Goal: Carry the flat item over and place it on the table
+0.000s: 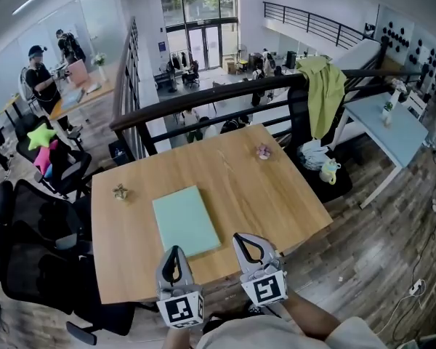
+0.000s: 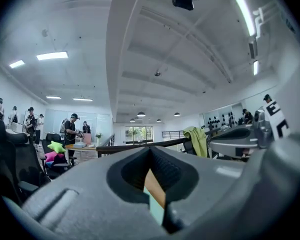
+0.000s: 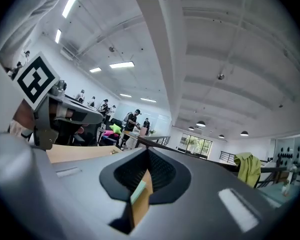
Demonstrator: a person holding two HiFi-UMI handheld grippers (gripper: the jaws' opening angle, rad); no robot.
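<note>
The left gripper (image 1: 174, 257) and right gripper (image 1: 245, 244), jaws closed on nothing, are hovering at lower centre beside the pad (image 1: 186, 220), lying flat on the table (image 1: 276, 187), apparently already delivered.

Thin, pale mint-green rectangular slab (image 1: 186, 221), plain on top. Lying flat on the light wooden table (image 1: 269, 195), in the near half, a little left of centre. Long sides running away from the near edge, far end leaning slightly left. Near short edge close to the table's front edge.
</note>
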